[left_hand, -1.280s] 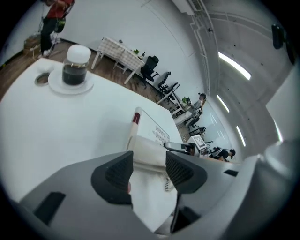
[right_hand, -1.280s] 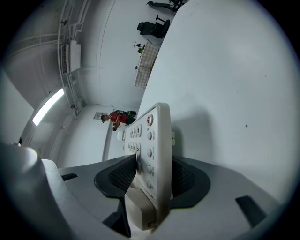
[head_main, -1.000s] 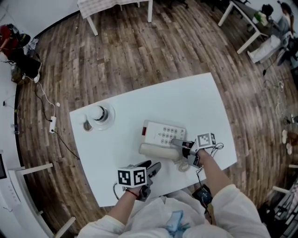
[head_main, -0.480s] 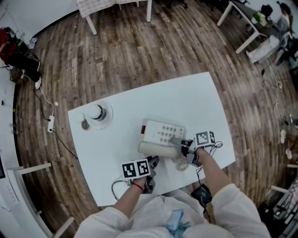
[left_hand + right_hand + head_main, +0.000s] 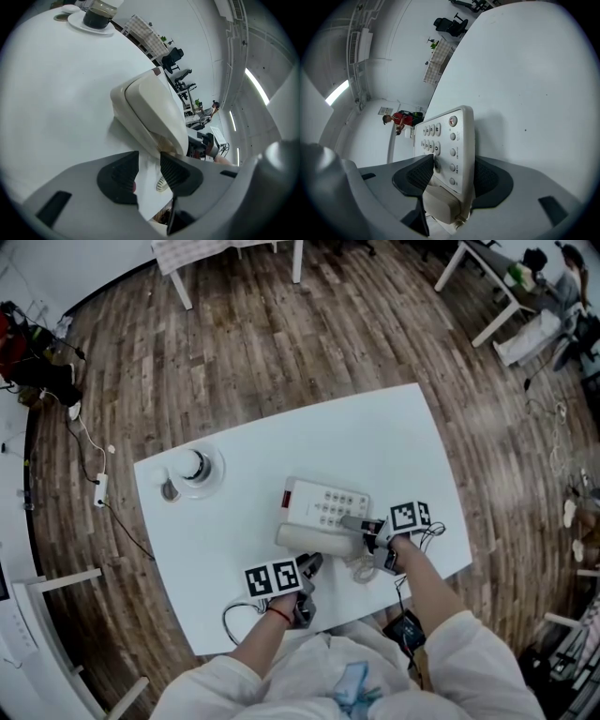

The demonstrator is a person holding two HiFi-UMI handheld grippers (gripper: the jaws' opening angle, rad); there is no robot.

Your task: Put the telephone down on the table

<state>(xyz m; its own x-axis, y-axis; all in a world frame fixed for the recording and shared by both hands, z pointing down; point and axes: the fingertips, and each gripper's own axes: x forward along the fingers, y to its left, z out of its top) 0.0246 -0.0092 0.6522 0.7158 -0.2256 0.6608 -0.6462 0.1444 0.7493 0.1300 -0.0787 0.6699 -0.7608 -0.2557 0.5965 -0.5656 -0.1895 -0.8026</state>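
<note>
A white telephone (image 5: 323, 507) lies flat on the white table (image 5: 375, 437), its handset (image 5: 314, 540) resting along the near side. My right gripper (image 5: 361, 526) grips the telephone's right end. In the right gripper view the keypad body (image 5: 450, 136) stands between the pads of the right gripper (image 5: 452, 173), which touch it on both sides while the jaws are opening. My left gripper (image 5: 309, 568) sits just short of the handset (image 5: 150, 112). The left gripper (image 5: 147, 171) has its jaws closing, with a narrow gap and nothing between them. A coiled cord (image 5: 366, 570) lies by the table's near edge.
A saucer with a round cup-like object (image 5: 194, 470) stands at the table's left end, also seen far off as the saucer (image 5: 91, 26), with a small round piece (image 5: 169, 490) beside it. Other tables (image 5: 225, 254) stand on the wooden floor behind.
My left gripper has shifted right, closer to the handset, and its jaws have narrowed. The right gripper stays on the telephone's end.
</note>
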